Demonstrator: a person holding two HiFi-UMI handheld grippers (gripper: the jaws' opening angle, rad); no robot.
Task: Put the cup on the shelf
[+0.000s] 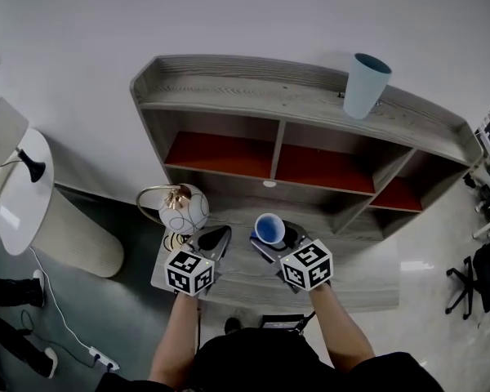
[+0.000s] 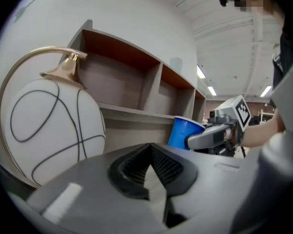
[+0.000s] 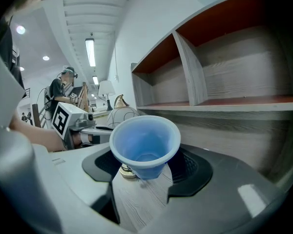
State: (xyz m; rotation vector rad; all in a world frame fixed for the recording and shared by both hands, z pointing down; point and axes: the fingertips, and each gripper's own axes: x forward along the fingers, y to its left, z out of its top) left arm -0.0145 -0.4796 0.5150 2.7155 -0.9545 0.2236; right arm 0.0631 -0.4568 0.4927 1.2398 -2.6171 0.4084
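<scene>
A blue cup [image 1: 269, 229] stands upright between the jaws of my right gripper [image 1: 271, 238], just above the shelf unit's low front ledge [image 1: 245, 280]. In the right gripper view the cup [image 3: 145, 143] fills the gap, its mouth up, and the right gripper [image 3: 146, 165] is shut on it. The left gripper view shows the same cup [image 2: 184, 130] with a grey finger against its side. My left gripper [image 1: 213, 239] hovers beside it to the left, shut and holding nothing, its tips [image 2: 150, 148] meeting over the ledge.
A grey wooden shelf unit [image 1: 310, 88] with red-backed compartments stands against the wall. A pale blue cup [image 1: 366, 84] stands on its top board at the right. A white globe lamp [image 1: 184, 209] with a brass arc sits on the ledge's left end. A round white table [image 1: 16, 186] is at the left.
</scene>
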